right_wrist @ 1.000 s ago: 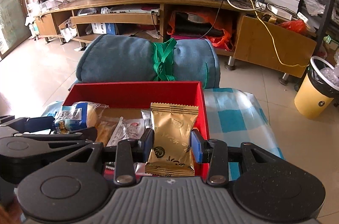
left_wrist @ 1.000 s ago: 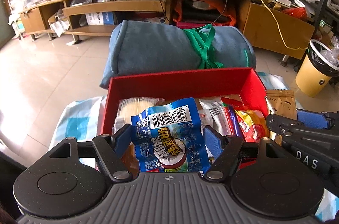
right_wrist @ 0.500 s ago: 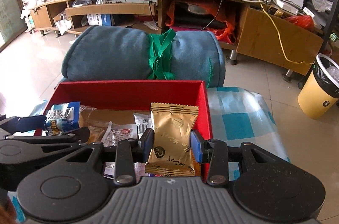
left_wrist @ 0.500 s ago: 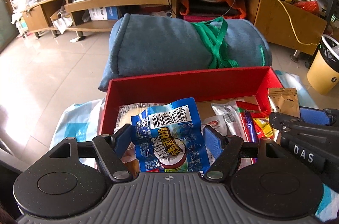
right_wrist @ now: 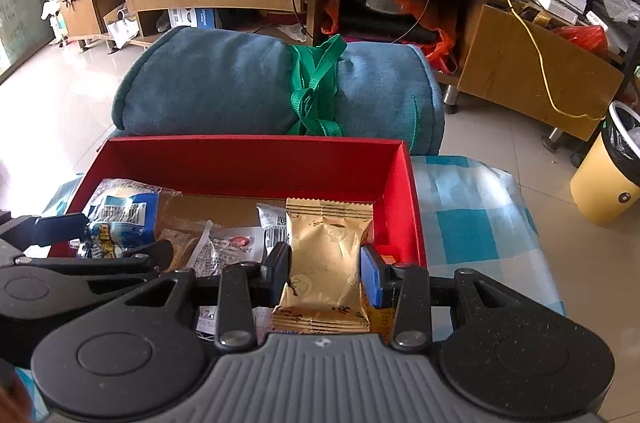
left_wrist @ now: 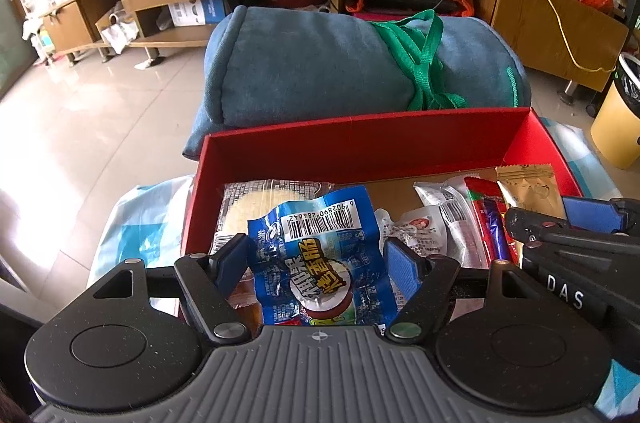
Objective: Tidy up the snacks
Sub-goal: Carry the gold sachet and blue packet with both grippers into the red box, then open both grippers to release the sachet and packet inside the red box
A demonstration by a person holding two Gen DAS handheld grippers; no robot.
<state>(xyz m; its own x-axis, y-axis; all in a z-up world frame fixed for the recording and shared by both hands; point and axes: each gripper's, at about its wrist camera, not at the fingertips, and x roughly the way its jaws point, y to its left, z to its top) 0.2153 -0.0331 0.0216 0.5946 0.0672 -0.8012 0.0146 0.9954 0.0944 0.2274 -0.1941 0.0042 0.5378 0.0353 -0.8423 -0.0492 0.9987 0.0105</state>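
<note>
We hold two snacks over the red box [left_wrist: 360, 143], which stands just in front of the rolled blue blanket [left_wrist: 320, 71]: our left gripper [left_wrist: 320, 259] pinches a blue snack packet [left_wrist: 324, 263] between its pads above the left part of the box, and our right gripper [right_wrist: 325, 269] pinches a gold snack packet [right_wrist: 326, 255] near the right wall of the box. Inside the box, between the two held packets, we see some more wrapped snacks [left_wrist: 448, 223] lying on its brown floor. The box itself rests on a blue checked cloth [right_wrist: 472, 215].
</note>
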